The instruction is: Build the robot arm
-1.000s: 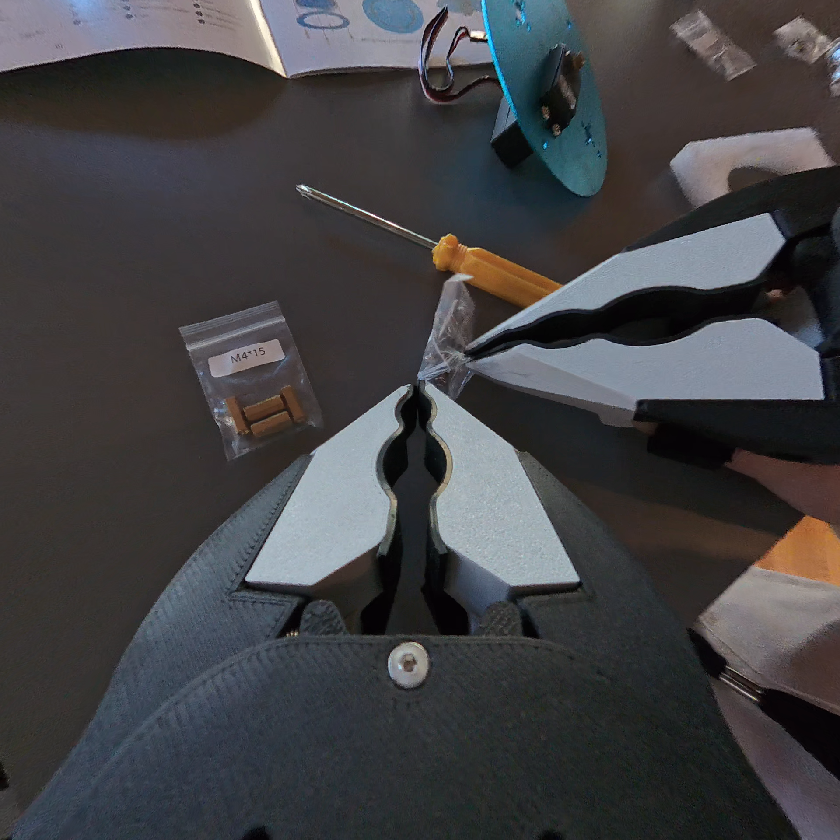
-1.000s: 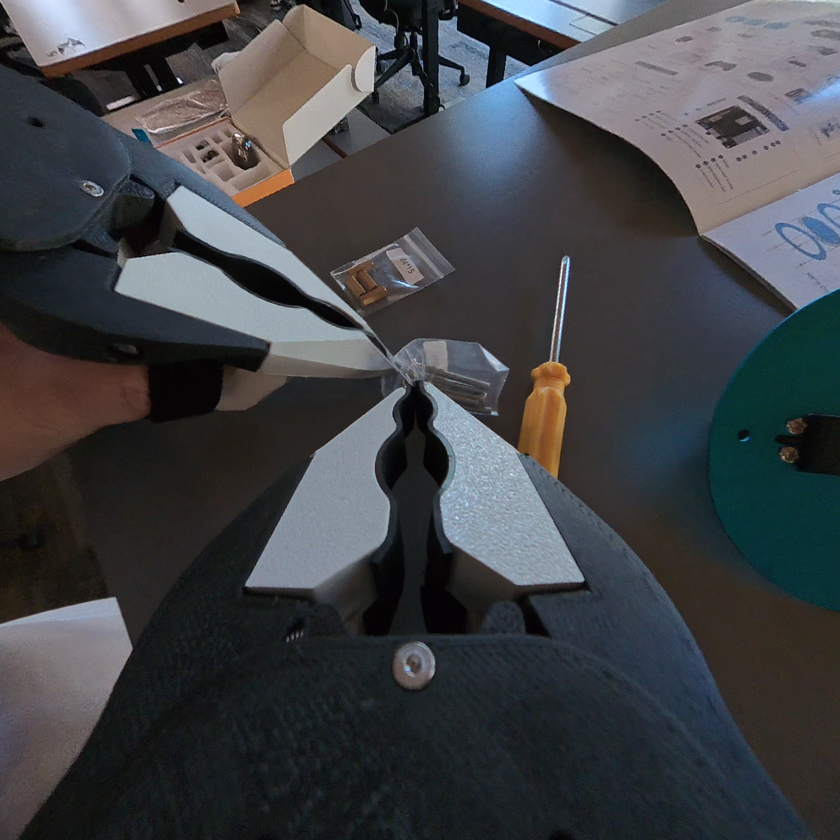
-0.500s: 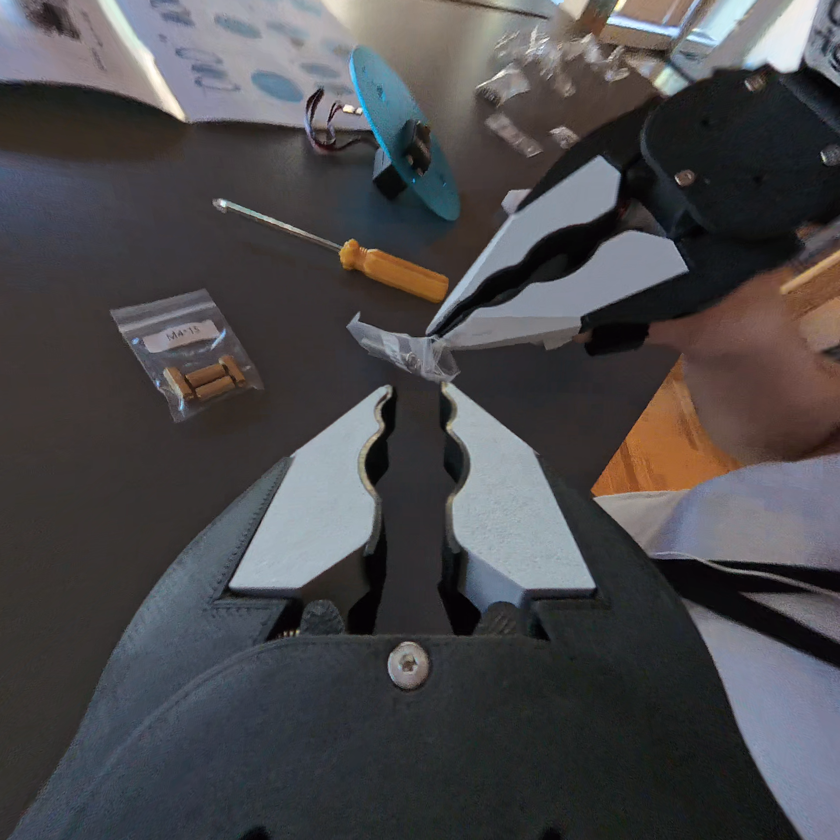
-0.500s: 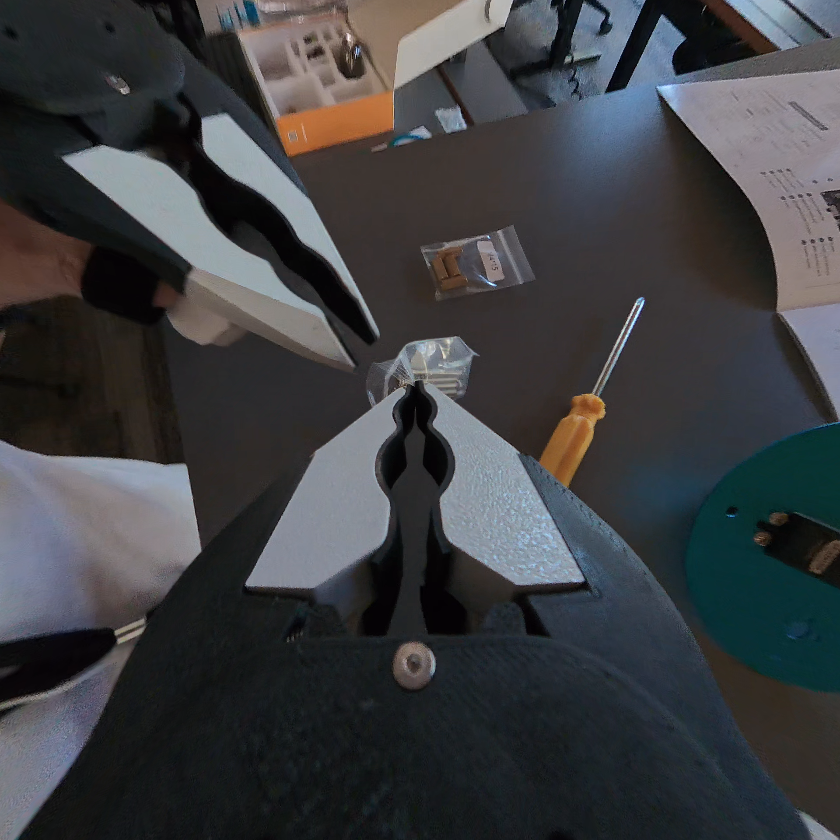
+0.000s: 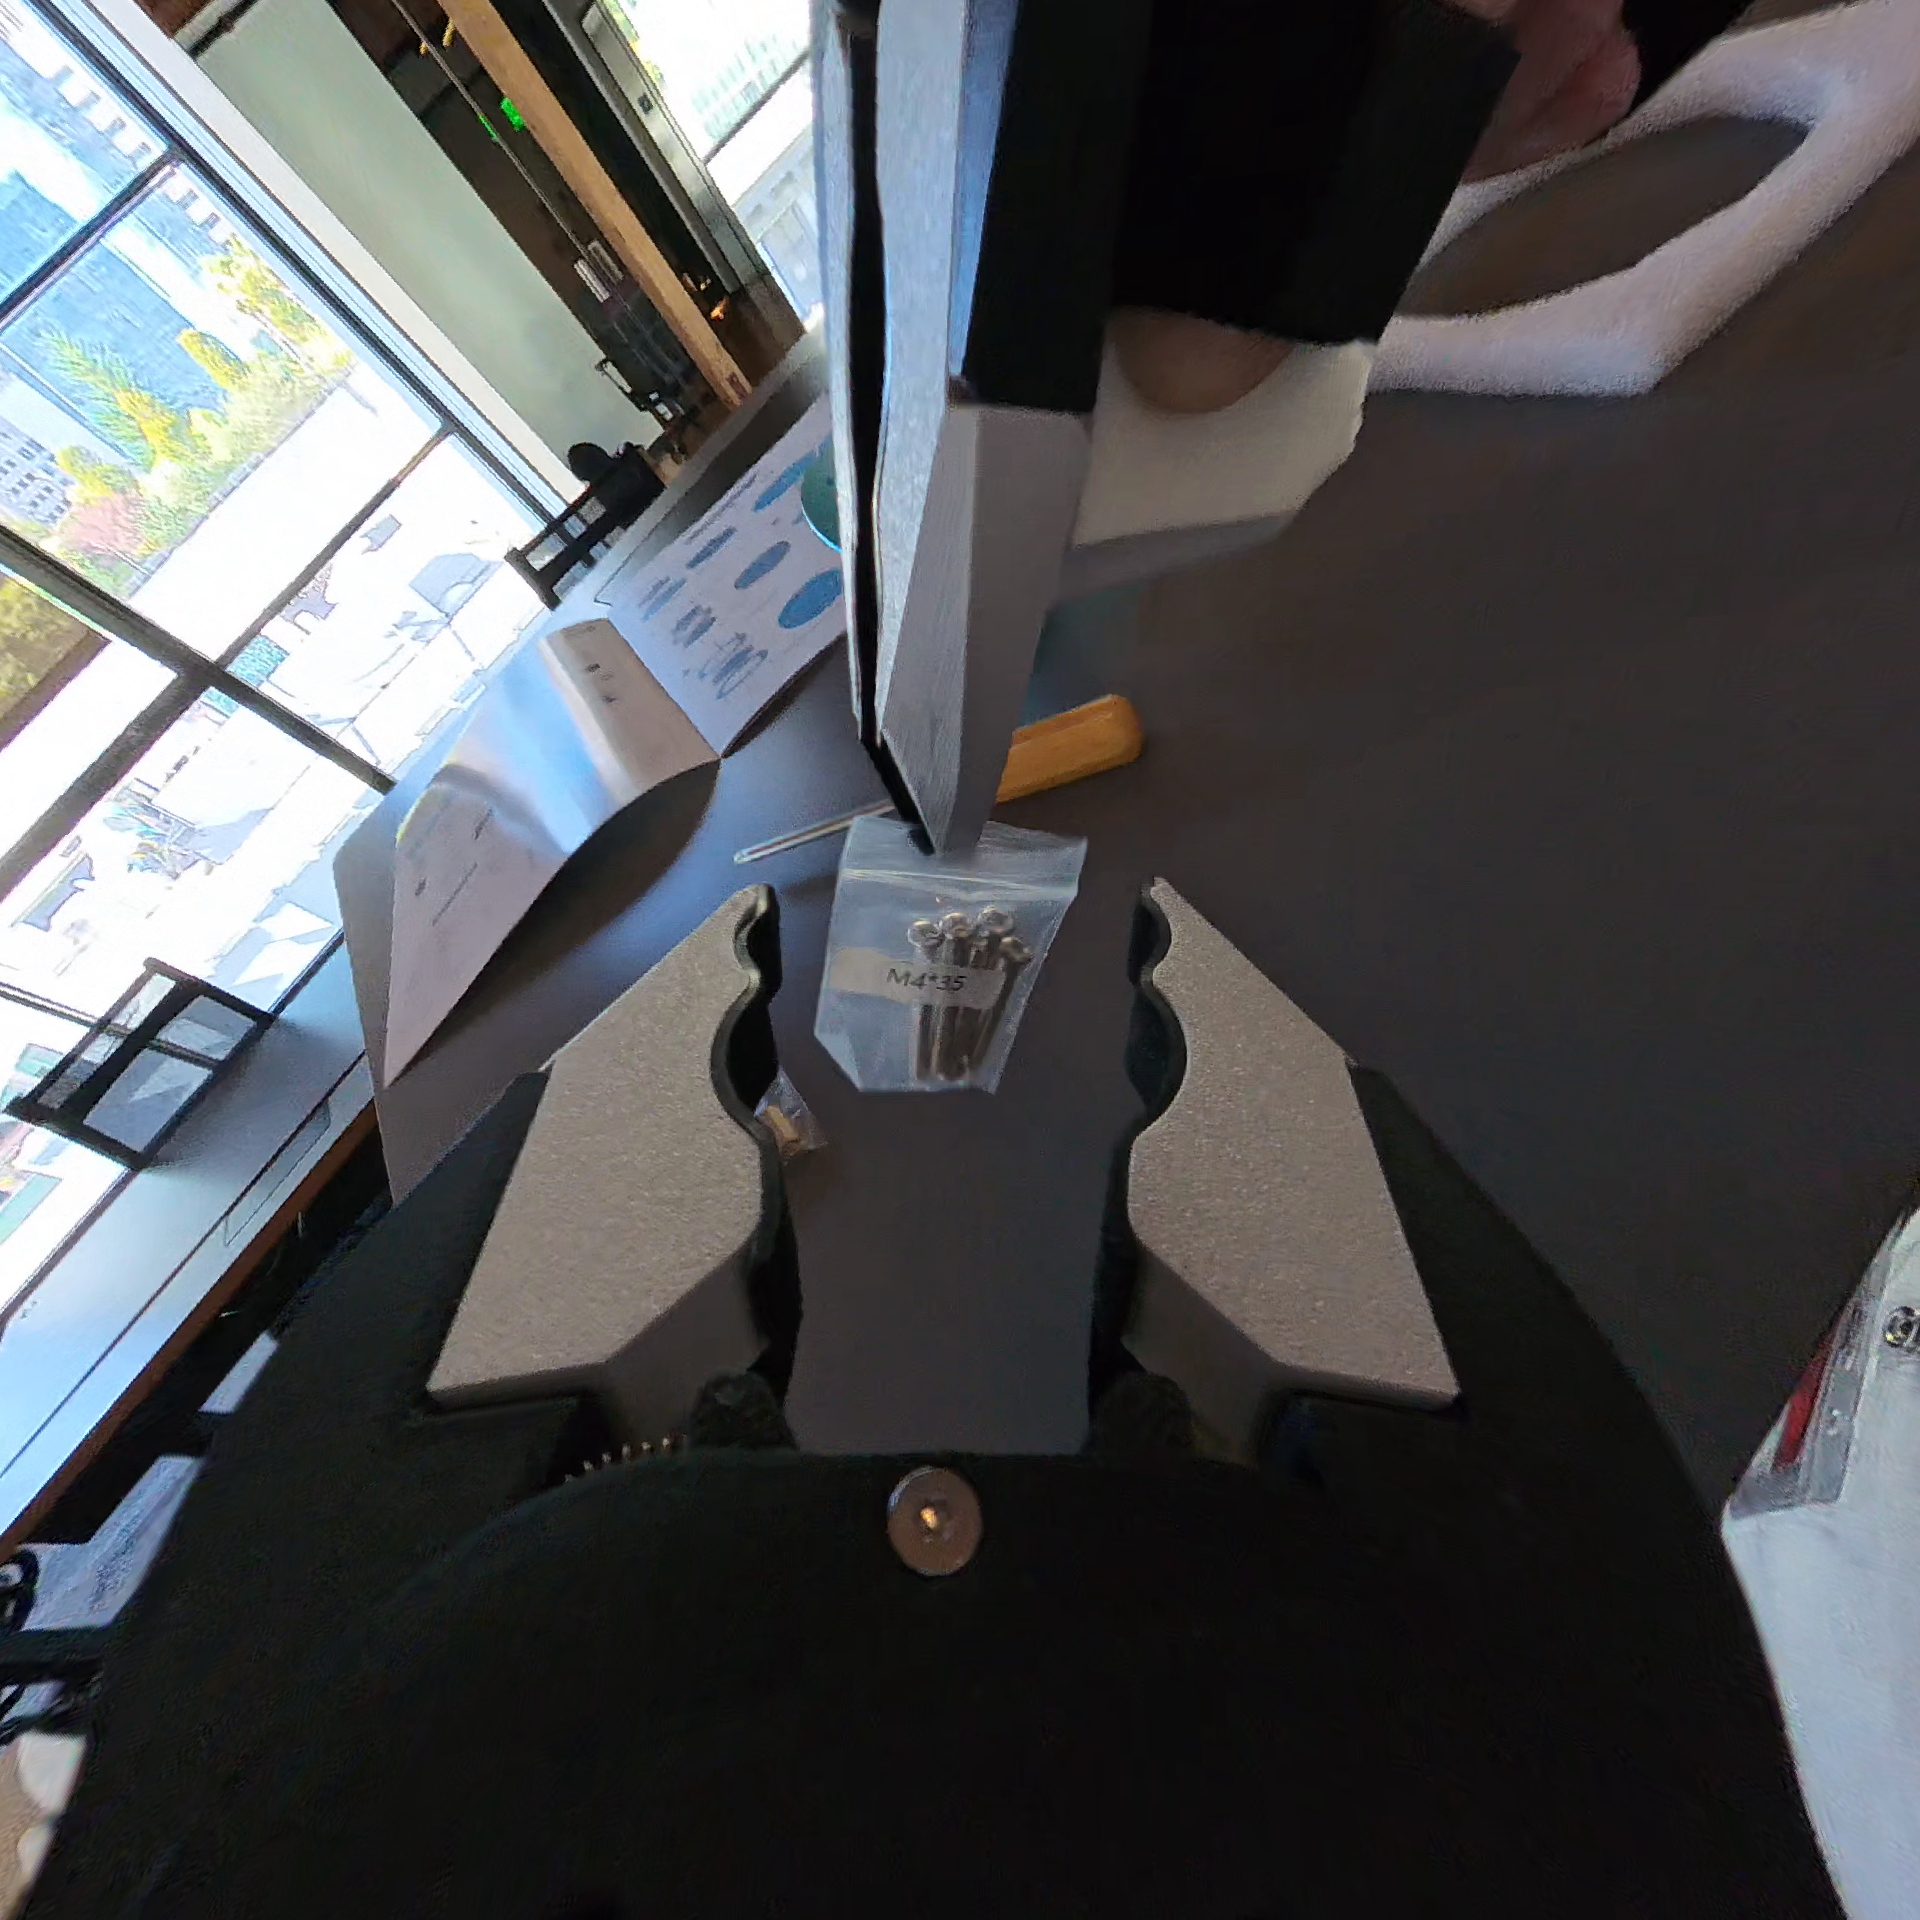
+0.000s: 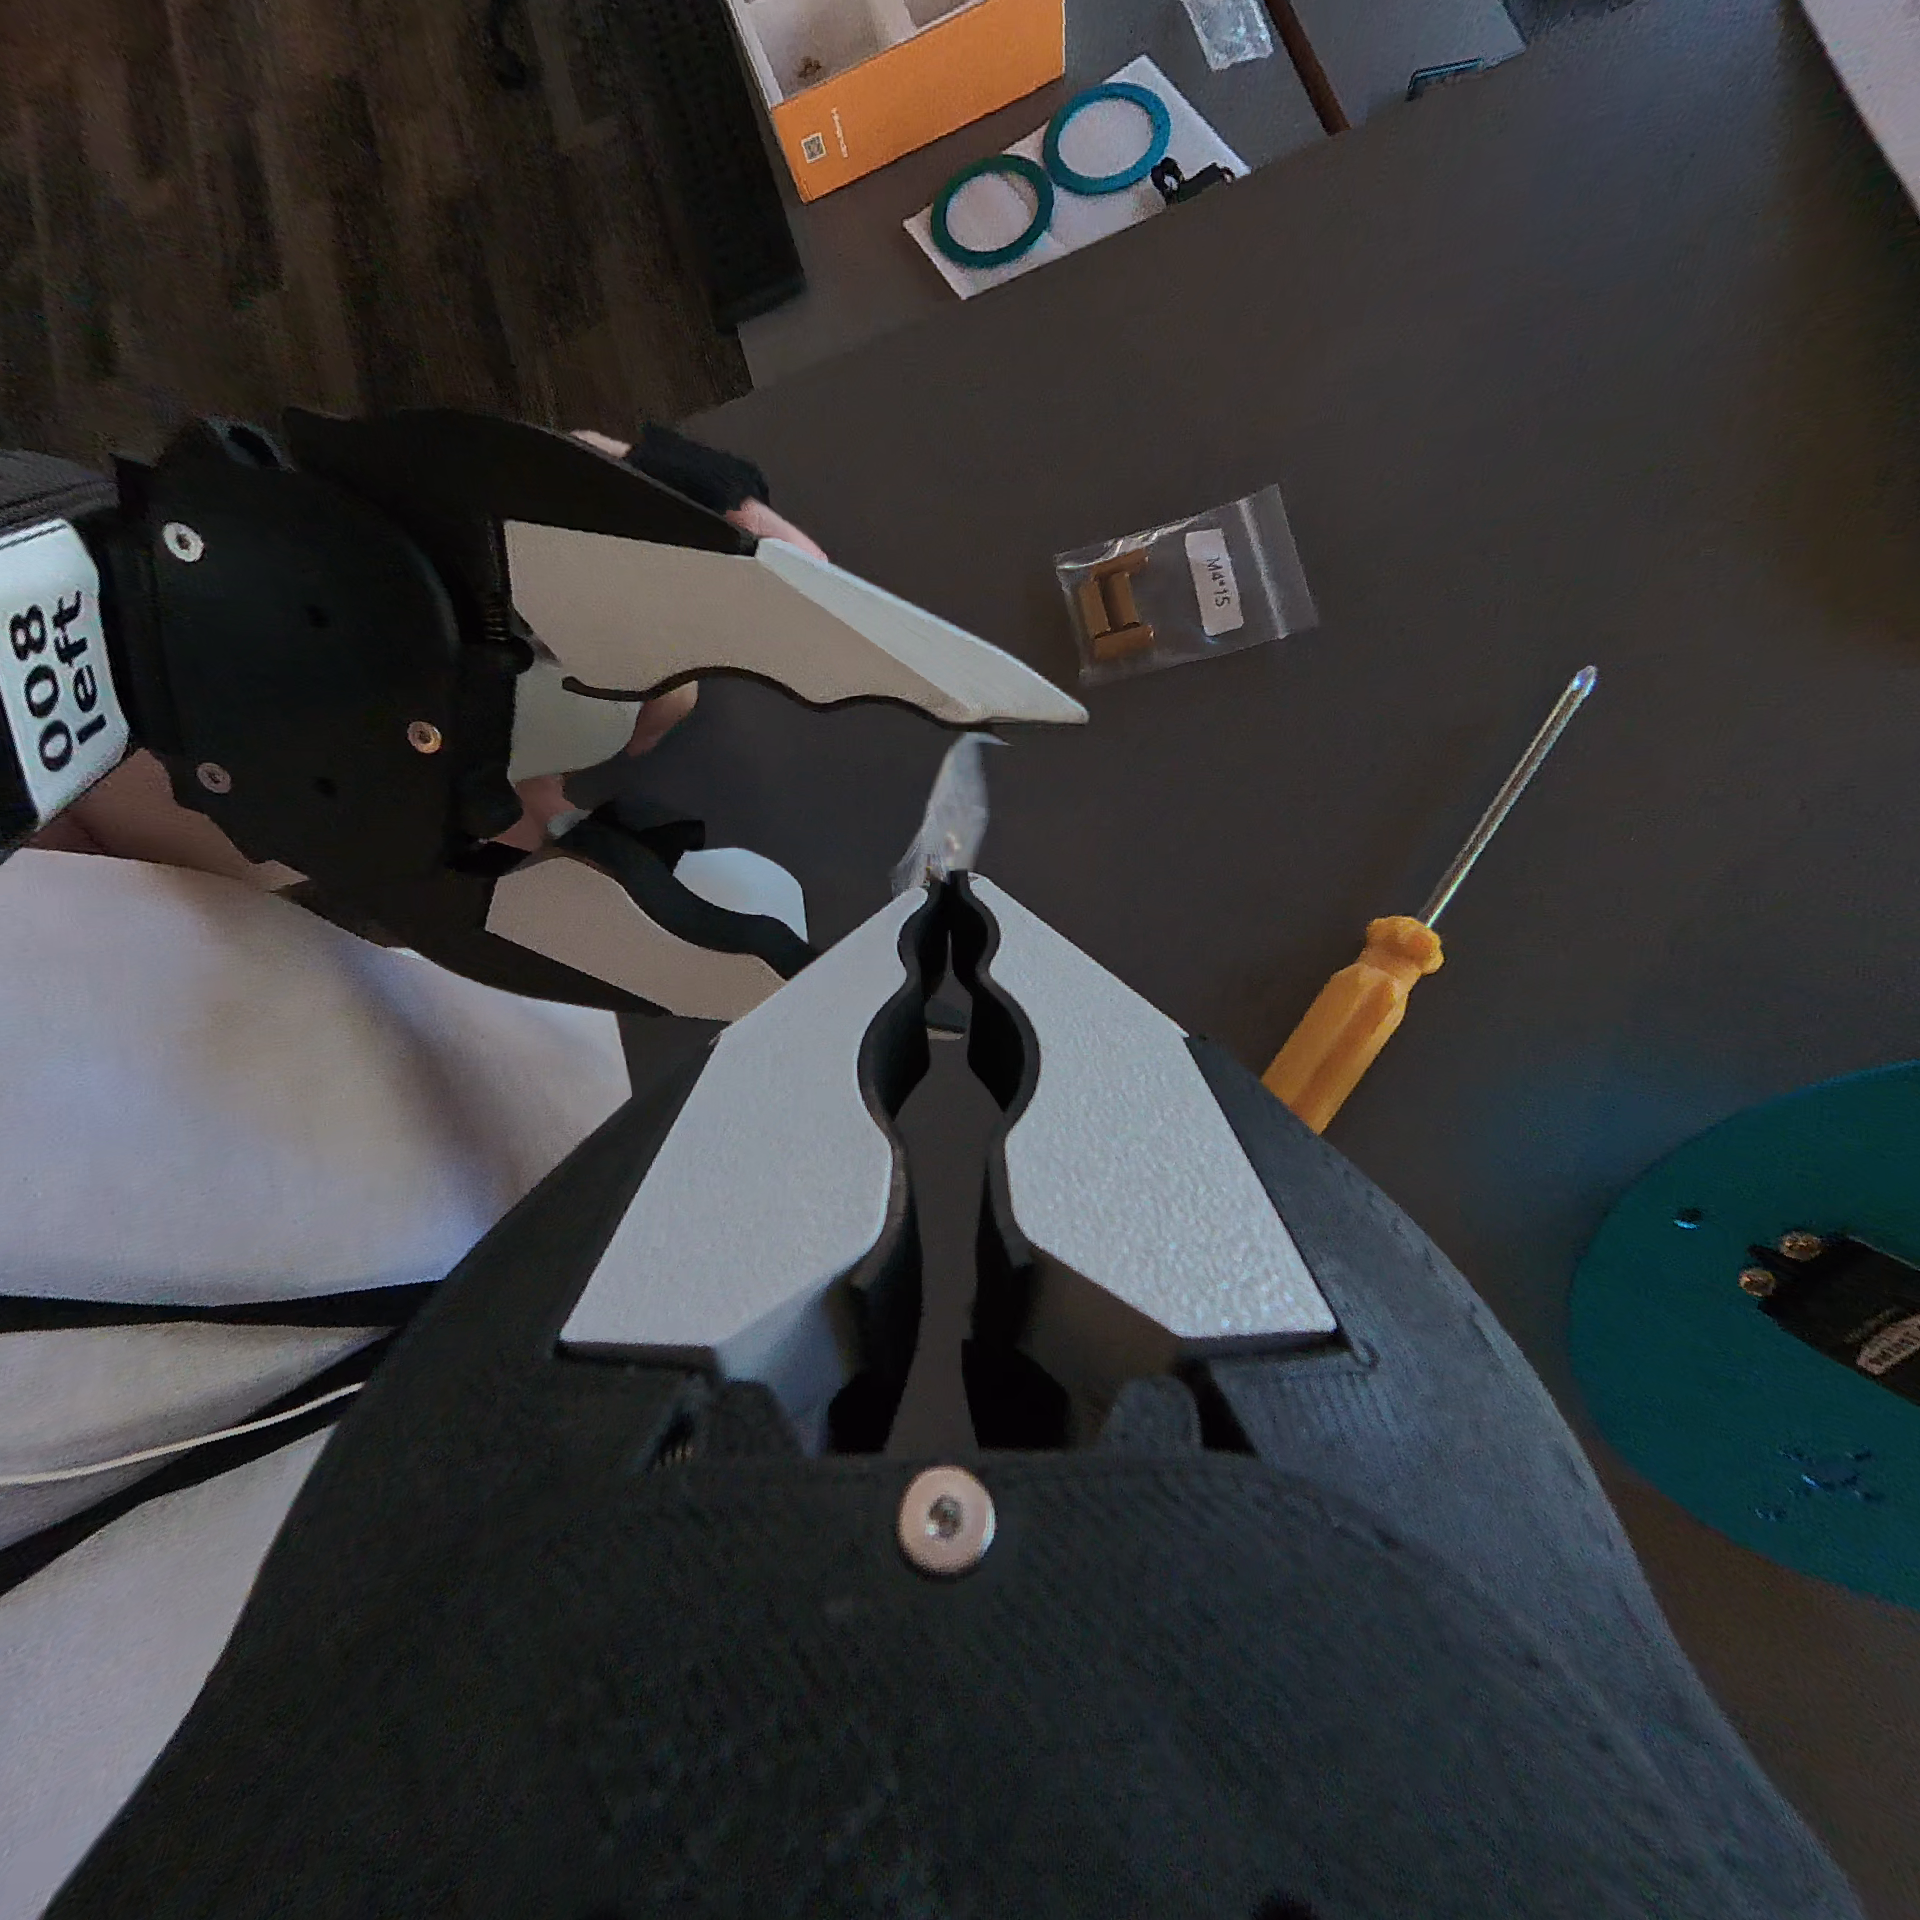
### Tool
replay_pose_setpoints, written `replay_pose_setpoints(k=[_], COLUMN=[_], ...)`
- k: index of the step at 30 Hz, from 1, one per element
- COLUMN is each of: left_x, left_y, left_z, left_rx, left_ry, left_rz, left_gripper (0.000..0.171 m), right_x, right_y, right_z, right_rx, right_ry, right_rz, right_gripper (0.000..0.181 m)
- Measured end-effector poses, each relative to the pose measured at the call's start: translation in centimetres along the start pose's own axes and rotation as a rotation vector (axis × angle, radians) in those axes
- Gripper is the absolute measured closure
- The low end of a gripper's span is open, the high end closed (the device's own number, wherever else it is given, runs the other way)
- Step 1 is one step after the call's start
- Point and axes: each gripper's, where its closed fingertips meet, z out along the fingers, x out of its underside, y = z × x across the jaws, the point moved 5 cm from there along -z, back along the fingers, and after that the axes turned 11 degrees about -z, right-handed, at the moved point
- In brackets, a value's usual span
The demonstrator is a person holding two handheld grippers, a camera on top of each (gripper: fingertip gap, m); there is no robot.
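A small clear zip bag of long metal screws [image 5: 930, 987] hangs above the dark table. My right gripper [image 6: 951, 883] is shut on the bag's top edge; the bag shows edge-on there [image 6: 954, 805]. In the left wrist view the right gripper [image 5: 914, 831] comes down from above, pinching the bag. My left gripper [image 5: 951, 904] is wide open, with the hanging bag between its tips and touching neither finger. In the right wrist view the left gripper [image 6: 914, 862] reaches in from the left, its jaws spread either side of the bag.
On the table [image 6: 1455, 416] lie a bag of brass standoffs [image 6: 1184, 587], an orange-handled screwdriver [image 6: 1351, 1029] and a teal disc with a servo [image 6: 1745, 1330]. Two teal rings [image 6: 1049, 171] and an orange box [image 6: 914, 114] lie farther off. An open booklet [image 5: 582, 748] and white foam [image 5: 1662, 260] are nearby. Less than 4 cm separates the two grippers' tips.
My left gripper let go of the bag and opened wide. My right gripper kept its hold and lifted the bag, which now hangs between the left jaws.
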Motion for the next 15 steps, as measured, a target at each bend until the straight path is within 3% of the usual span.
replay_pose_setpoints(k=[5, 15], left_x=[-1.4, -1.0], left_y=[-0.3, -0.8], left_z=[-0.1, 1.4], left_rx=[-0.025, 0.024], left_ry=[-0.096, -0.057], left_rz=[0.060, 0.104], left_gripper=[0.120, 0.131], right_x=[-0.2, 0.8], right_y=[-0.2, -0.9], right_z=[-0.6, -0.8], right_rx=[-0.054, -0.113], right_ry=[-0.018, -0.013], right_rz=[0.057, 0.144], right_gripper=[0.181, 0.181])
